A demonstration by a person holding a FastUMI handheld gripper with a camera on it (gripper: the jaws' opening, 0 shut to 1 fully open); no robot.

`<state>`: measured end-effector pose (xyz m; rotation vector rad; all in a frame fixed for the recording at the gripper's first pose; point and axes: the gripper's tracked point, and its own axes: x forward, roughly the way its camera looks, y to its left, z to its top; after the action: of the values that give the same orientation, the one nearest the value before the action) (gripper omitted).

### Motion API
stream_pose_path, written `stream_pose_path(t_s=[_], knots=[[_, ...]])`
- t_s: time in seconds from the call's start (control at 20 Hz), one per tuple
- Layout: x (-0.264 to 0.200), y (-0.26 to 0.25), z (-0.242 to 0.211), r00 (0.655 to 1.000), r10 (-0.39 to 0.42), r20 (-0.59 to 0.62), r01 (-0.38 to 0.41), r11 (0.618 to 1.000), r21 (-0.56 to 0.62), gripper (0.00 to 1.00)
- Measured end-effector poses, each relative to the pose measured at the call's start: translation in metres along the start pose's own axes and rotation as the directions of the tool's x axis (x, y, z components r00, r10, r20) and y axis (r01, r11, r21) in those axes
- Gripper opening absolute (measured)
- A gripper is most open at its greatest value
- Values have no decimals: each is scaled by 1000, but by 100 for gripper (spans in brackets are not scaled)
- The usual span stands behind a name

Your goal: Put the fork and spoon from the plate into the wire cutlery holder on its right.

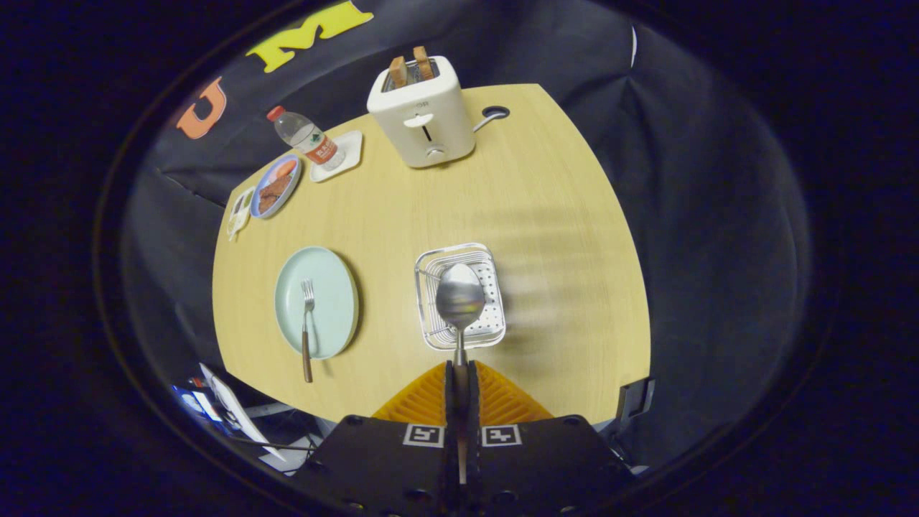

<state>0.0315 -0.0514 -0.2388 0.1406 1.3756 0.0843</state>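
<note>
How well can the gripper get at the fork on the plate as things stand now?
Probably not yet. The gripper is shut on the spoon, held over the wire cutlery holder. The fork lies uncovered on the plate, with bare table between, so the way looks free once the spoon is released.

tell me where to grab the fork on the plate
Probably the brown handle end of the fork, which overhangs the near rim of the plate, coming down from above. First the gripper, shut on the spoon, must drop it into the wire holder.
</note>
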Motion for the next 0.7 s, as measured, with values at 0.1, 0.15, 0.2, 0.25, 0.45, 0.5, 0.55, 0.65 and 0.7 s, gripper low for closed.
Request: stream_pose_path(t_s=[0.1,0.15,0.2,0.25,0.45,0.5,0.55,0.65,0.7], knots=[[6,-4,3,1000,-1,-4,1,1000,27,4],[8,-7,5,1000,-4,-4,5,999,35,7],[8,-8,5,1000,-1,1,1,999,45,7],[9,-8,6,1000,6,5,-7,998,55,7],[1,-4,15,998,9,59,-11,999,35,16],[-3,-2,19,996,6,91,-7,1000,16,32],[-8,0,22,993,6,121,-6,1000,-1,37],[-20,6,32,980,-3,201,11,999,-40,64],[-25,9,37,968,-10,249,25,998,-59,81]])
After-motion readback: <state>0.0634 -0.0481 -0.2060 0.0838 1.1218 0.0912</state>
